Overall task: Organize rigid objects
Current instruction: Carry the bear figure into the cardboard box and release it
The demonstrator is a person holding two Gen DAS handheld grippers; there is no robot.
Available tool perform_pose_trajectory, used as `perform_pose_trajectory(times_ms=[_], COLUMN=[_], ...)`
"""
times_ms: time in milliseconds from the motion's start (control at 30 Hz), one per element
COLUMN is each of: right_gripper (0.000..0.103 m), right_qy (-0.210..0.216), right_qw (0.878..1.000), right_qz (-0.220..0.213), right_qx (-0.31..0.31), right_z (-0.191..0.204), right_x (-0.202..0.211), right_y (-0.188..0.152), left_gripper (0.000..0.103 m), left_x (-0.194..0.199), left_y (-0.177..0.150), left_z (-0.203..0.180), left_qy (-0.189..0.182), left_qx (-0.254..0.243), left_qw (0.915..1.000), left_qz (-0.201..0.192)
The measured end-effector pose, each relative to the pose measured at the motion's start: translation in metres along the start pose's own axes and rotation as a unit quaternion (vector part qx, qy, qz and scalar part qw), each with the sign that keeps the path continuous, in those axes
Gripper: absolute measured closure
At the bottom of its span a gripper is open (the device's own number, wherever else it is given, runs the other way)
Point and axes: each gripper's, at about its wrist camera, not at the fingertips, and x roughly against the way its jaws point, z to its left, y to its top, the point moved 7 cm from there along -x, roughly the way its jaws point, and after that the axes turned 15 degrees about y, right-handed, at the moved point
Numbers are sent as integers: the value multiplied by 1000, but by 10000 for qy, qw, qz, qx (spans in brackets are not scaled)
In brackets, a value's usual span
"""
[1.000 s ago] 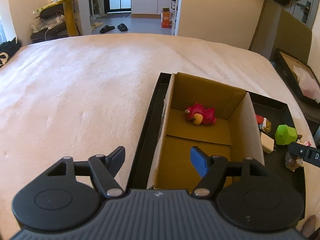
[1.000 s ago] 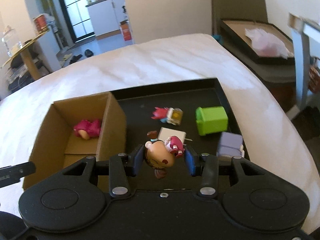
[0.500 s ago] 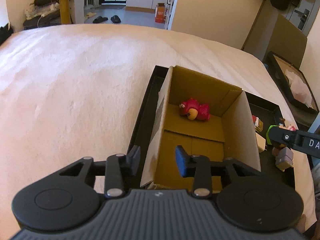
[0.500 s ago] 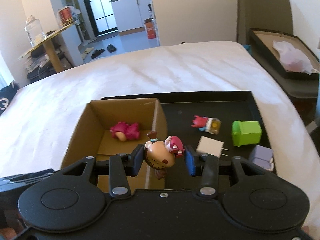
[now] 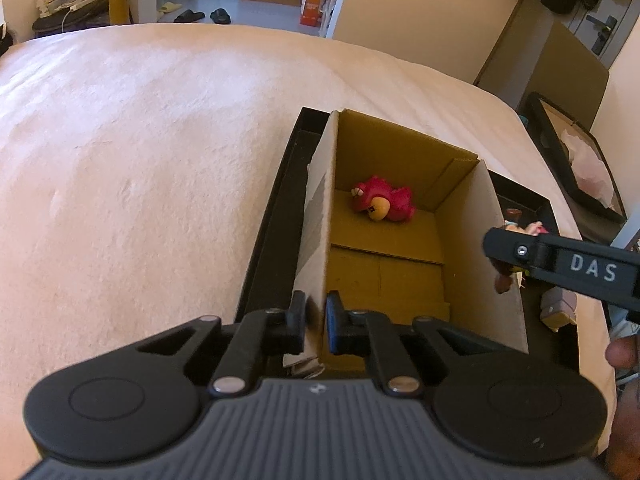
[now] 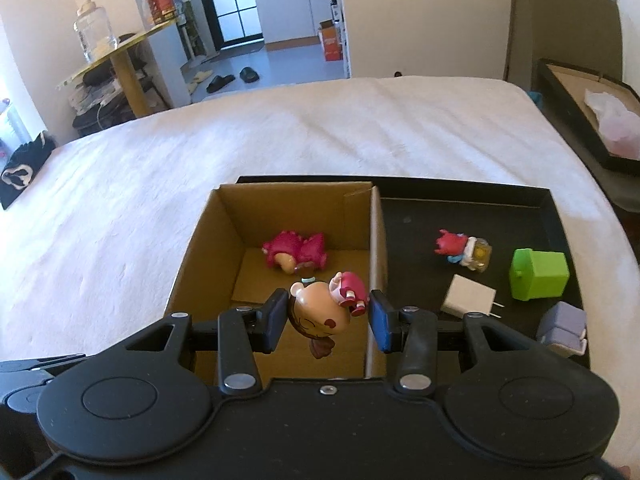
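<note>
A wide bed [image 6: 320,128] under a pale, fuzzy cover fills the room, with a doorway to a tiled kitchen beyond it and a yellow side table [image 6: 120,52] bearing a glass jar [image 6: 94,36] at the far left; on the near right part of the bed sits a black tray [image 6: 464,192], and in the tray's left half stands an open cardboard box [image 6: 216,248]; a pink plush-looking toy [image 6: 298,254] lies on its side near the box's far wall; the left gripper [image 5: 316,320] has its two fingers pressed together on the box's near left wall, pinching the cardboard edge between them; the right gripper [image 6: 330,316] is clamped on a small big-headed doll figure [image 6: 320,312] with a pink bow, held tilted in the air over the near right part of the box, just inside its right wall; in the left wrist view that gripper shows as a black bar marked DAS reaching in from the right over the box's right wall; on the bare right half of the tray lie a small red figure [image 6: 460,248] towards the far side, a green cube-shaped container [image 6: 540,274] to its right, a white plug adapter [image 6: 470,296] nearer, and a pale lilac block [image 6: 564,322] at the near right; to the far right of the bed a second dark tray [image 6: 560,92] holds crumpled pink tissue [image 6: 612,124].
</note>
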Motion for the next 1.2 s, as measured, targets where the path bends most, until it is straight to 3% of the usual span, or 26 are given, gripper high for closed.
perform_pose_trajectory(times_ms=[367,567,900,1200], right_gripper=[60,57,57,57], right_qy=[285,696,755,392], right_qw=[9990,9973,9967,9983], right_qz=[337,226,107,-136], right_qx=[24,-60,-285,-413], right_z=[21,30,11,-25], right_x=[-27,-33,-1,27], right_y=[-2,7,4,-2], left_gripper=[93,93,92,92], left_x=[-1,-1,-2,0], left_y=[0,0,-1,-1], left_z=[2,1,0,-1], left_qy=[-67,-64,4,121], left_qx=[38,32,-11,-83], left_qw=[10000,10000,10000,9999], left_qz=[15,18,47,14])
